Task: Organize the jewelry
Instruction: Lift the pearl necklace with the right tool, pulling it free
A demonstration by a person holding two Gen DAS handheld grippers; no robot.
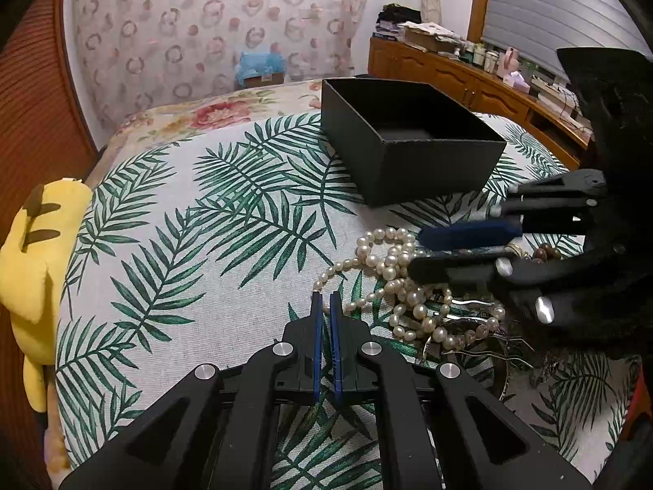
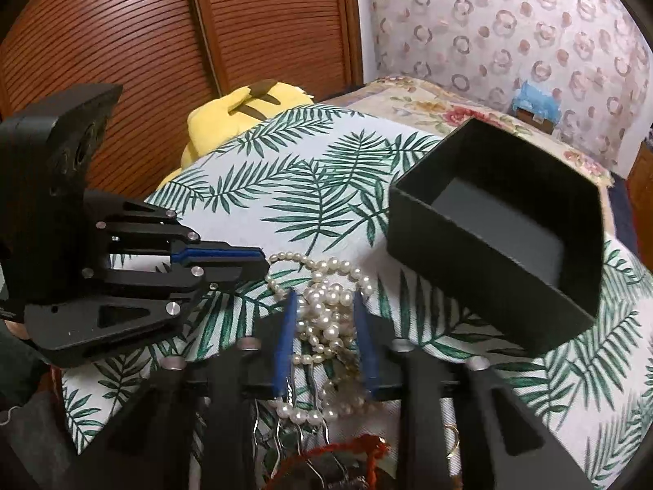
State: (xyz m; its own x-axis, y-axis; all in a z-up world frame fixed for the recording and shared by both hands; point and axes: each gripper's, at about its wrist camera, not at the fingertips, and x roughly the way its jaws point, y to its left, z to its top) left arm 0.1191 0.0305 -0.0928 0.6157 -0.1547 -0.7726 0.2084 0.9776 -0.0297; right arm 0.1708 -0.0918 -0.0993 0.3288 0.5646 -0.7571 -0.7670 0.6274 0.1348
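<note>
A tangled pearl necklace (image 1: 392,281) lies on the palm-leaf cloth with other jewelry: silver hair pins (image 1: 469,304) and brown beads (image 1: 545,253). An open, empty black box (image 1: 408,143) stands beyond the pile; it also shows in the right wrist view (image 2: 502,237). My left gripper (image 1: 325,300) is shut and empty, just left of the pearls; it also shows in the right wrist view (image 2: 257,259). My right gripper (image 2: 324,306) is open, its blue fingers straddling the pearl pile (image 2: 326,314). It also shows in the left wrist view (image 1: 416,251).
A yellow plush toy (image 1: 32,261) lies at the cloth's left edge. A wooden slatted door (image 2: 163,41) stands behind. A wooden dresser (image 1: 469,77) with clutter runs along the far right. A red beaded piece (image 2: 347,449) lies near my right gripper's base.
</note>
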